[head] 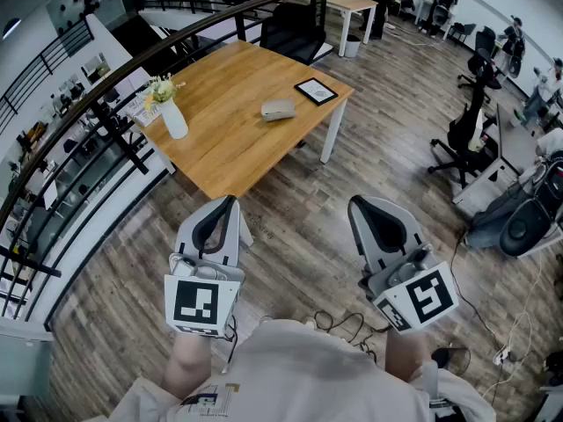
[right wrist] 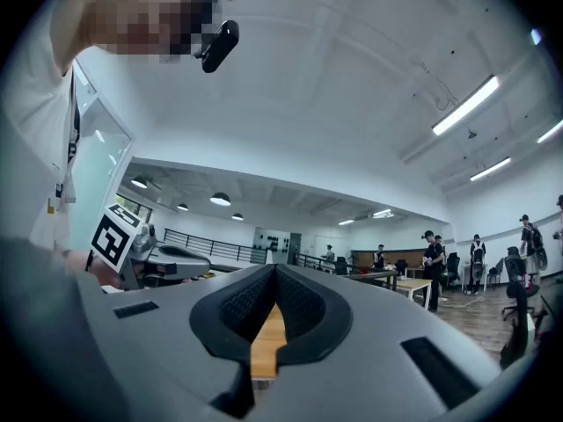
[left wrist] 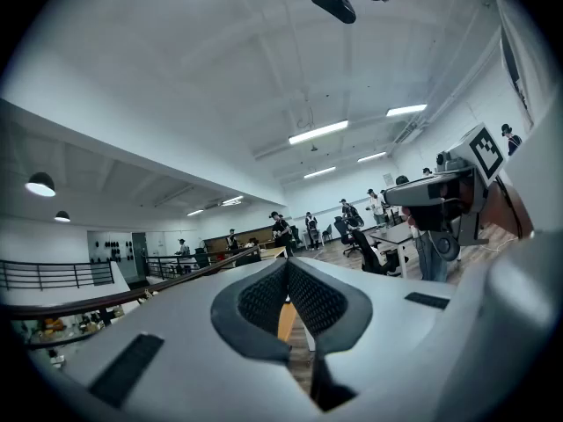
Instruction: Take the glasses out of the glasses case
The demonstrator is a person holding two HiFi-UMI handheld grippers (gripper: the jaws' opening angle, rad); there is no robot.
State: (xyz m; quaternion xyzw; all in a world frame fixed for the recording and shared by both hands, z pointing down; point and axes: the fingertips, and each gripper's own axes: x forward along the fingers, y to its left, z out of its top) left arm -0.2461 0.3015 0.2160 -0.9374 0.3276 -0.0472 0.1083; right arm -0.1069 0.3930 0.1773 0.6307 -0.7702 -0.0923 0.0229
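Plainly shut, the grey glasses case [head: 278,110] lay on the far half of the wooden table [head: 220,152], with no glasses to be seen outside it. Just beyond it, near the table's far corner, lay a black-framed panel [head: 315,90], apart from the case. Near the table's left edge, well apart from both, stood a white vase [head: 174,120] holding pale flowers [head: 162,86]. Neither tool was near the case: both were held level over the wood-plank floor [head: 299,244], on the near side of the table and close to the person's body. The left gripper [head: 230,202] had its jaws pressed together at the tips, with nothing between the dark ribbed pads [left wrist: 264,297]; only a sliver of the table showed through the gap lower down. The right gripper [head: 358,203] was likewise closed and empty, its pads [right wrist: 299,306] meeting at the front. Each carried its marker cube towards the person, the left cube [head: 201,302] and the right cube [head: 420,297]. A curved dark railing [head: 132,64] ran past the table's left side, office chairs [head: 462,139] stood to the right, and cables [head: 347,323] lay on the floor by the person.
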